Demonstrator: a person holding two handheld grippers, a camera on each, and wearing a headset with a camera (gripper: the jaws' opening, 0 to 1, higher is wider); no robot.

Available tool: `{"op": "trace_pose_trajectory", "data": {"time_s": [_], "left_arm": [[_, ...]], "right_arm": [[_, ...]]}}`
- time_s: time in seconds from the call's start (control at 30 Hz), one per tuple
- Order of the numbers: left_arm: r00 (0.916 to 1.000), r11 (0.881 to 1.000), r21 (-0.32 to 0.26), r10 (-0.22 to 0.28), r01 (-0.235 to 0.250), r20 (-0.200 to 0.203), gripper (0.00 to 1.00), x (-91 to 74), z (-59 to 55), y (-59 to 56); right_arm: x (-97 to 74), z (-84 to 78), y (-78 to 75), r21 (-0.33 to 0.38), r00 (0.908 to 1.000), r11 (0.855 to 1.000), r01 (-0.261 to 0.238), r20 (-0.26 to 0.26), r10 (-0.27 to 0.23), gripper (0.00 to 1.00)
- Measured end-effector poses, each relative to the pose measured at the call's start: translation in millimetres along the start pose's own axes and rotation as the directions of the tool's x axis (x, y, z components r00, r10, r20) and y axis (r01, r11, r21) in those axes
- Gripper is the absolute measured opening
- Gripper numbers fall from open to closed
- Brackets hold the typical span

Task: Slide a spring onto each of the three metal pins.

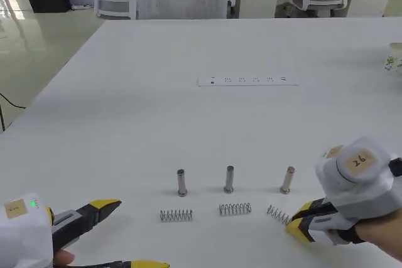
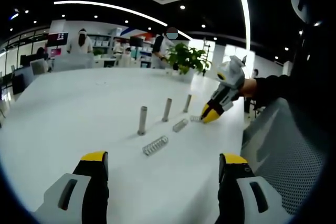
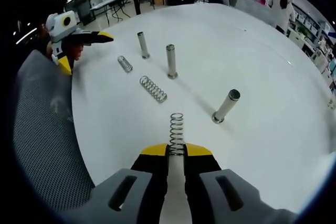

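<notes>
The right tongs (image 3: 177,150) are pinched narrow on the near end of the right-hand coiled steel spring (image 3: 177,127). It lies on the white table (image 3: 252,51) near the right-hand upright metal pin (image 3: 226,106). The middle spring (image 1: 235,209) and left spring (image 1: 176,216) lie untouched, each just in front of its own post, the middle pin (image 1: 229,179) and left pin (image 1: 181,182). The left tongs (image 2: 163,161) hang wide open, holding nothing, near the left spring. The step in hand looks like lifting this first spring. To do it well, grip lightly so the coils are not crushed, tip the free end downward, centre its bore over the pin's top and lower it straight, since a sideways nudge might topple the slim pin.
</notes>
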State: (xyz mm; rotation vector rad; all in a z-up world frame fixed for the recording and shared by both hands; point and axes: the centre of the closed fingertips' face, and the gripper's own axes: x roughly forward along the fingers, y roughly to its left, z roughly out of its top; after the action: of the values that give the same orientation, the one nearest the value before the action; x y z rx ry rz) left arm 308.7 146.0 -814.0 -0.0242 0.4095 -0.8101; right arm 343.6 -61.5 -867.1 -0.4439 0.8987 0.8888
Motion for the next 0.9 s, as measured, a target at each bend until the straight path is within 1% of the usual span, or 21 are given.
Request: {"op": "trace_pose_trajectory", "data": {"time_s": [0.1, 0.23, 0.5, 0.63, 0.73, 0.9], "left_arm": [[1.0000, 1.000, 0.002, 0.000, 0.000, 0.003, 0.83, -0.2, 0.6, 0.1], [1.0000, 1.000, 0.005, -0.001, 0.001, 0.006, 0.83, -0.9, 1.8, -0.1], [0.9998, 1.000, 0.020, -0.015, 0.014, 0.010, 0.83, -2.9, 6.3, -4.6], [0.9995, 0.999, 0.035, -0.032, 0.032, 0.000, 0.83, -2.6, 6.8, -8.2], [0.9988, 0.997, 0.055, -0.047, 0.048, -0.012, 0.83, -1.6, 8.2, -13.1], [0.9978, 0.995, 0.080, -0.064, 0.065, -0.017, 0.83, -0.6, 13.9, -16.8]], "right_arm": [[0.0, 0.3, 0.7, -0.018, 0.9999, 1.000, 0.007, -0.010, -0.007, 0.08], [-0.9, -0.6, -0.2, -0.021, 0.9998, 1.000, 0.009, -0.017, -0.010, 0.08], [-3.7, 4.7, 3.9, -0.013, 1.0000, 1.000, -0.002, -0.004, 0.002, 0.08], [-5.9, 8.6, 5.5, -0.015, 1.0000, 1.000, -0.005, 0.005, 0.005, 0.08], [-7.4, 11.4, 7.6, -0.018, 0.9999, 1.000, -0.008, 0.012, 0.009, 0.08], [-9.1, 16.8, 12.3, -0.038, 0.9997, 0.999, -0.020, 0.016, 0.021, 0.08]]}}
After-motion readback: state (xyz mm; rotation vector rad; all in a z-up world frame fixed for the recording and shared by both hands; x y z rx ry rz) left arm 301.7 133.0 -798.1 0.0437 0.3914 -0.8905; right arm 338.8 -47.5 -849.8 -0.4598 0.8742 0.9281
